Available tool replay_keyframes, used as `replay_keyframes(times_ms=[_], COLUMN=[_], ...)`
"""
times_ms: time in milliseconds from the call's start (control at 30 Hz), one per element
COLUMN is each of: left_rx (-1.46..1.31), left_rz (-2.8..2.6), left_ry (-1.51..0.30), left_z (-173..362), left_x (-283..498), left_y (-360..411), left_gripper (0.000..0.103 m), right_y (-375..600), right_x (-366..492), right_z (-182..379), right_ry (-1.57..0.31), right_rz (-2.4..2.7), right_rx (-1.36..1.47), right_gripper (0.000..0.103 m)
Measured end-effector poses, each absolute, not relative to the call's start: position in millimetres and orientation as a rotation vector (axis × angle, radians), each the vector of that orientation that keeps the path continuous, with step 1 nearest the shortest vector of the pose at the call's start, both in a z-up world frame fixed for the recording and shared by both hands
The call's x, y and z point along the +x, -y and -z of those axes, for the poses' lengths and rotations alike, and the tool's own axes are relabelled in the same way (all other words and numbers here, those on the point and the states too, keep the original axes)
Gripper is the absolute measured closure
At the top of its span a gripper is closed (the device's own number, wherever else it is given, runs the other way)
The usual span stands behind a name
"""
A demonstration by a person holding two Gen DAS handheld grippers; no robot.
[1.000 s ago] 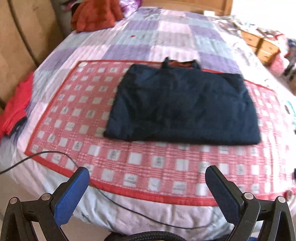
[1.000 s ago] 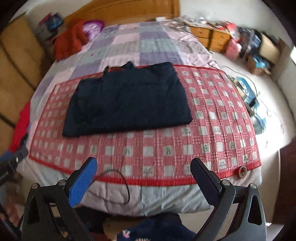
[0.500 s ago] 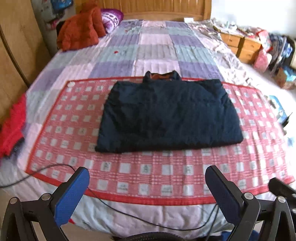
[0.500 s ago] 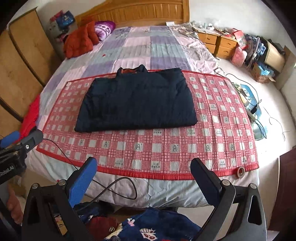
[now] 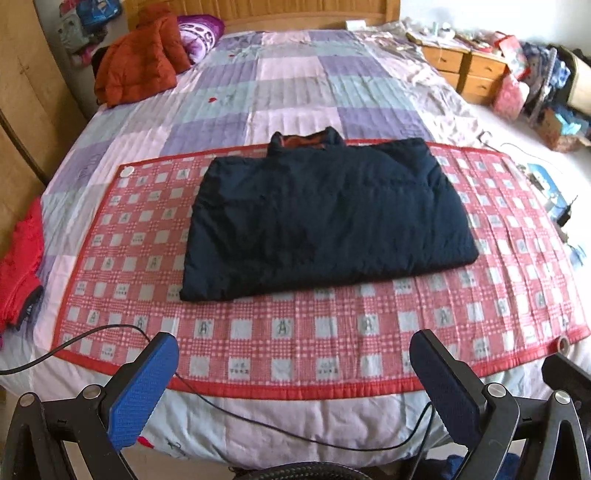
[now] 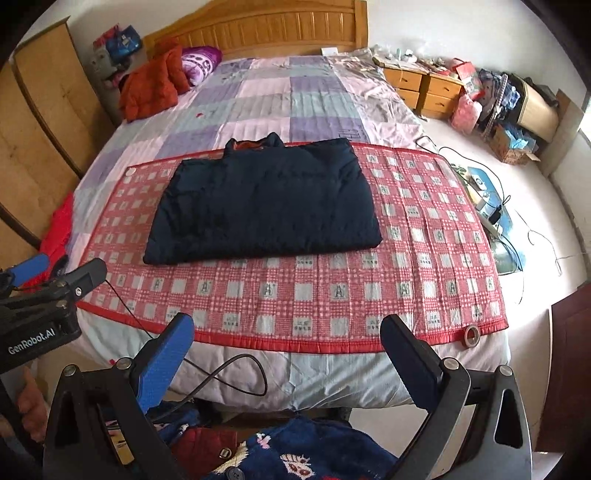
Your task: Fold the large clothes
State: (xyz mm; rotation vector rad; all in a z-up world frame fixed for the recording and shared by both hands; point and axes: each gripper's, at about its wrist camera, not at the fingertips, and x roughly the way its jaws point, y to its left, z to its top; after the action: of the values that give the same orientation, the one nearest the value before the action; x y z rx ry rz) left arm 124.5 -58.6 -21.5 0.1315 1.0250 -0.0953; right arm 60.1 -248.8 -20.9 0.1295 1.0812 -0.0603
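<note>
One big bed fills my view, its patchwork quilt in lilac, pink and grey running up to the wooden headboard; across the near half lies the red checked mat, edge to edge; on the mat, toward its far side and a little left of middle, sits the navy padded jacket, folded into a flat rectangle, collar poking past the mat's far edge with an orange lining showing; at the top left corner of the bed an orange jacket is heaped beside a purple pillow; red clothing hangs off the left side; wooden drawers stand to the right of the bed with clutter beyond; my left gripper hangs off the foot of the bed, jaws spread wide, nothing between them; my right gripper likewise, gaping and empty, above a pile of dark blue patterned clothing; a black cable trails over the quilt's near edge; smallest of all, a roll of tape rests at the mat's near right corner.
</note>
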Motion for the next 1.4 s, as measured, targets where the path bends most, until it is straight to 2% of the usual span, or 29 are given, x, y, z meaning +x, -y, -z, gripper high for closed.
replay_keyframes(times_ms=[1400], left_rx=[0.139], left_rz=[0.115], left_ry=[-1.063], left_z=[30], left_x=[137], left_y=[55], left_gripper=[0.0], right_y=[233], right_x=[78], right_z=[24], right_ry=[-1.09], right_rz=[0.042], right_rx=[0.126], right_gripper=[0.0])
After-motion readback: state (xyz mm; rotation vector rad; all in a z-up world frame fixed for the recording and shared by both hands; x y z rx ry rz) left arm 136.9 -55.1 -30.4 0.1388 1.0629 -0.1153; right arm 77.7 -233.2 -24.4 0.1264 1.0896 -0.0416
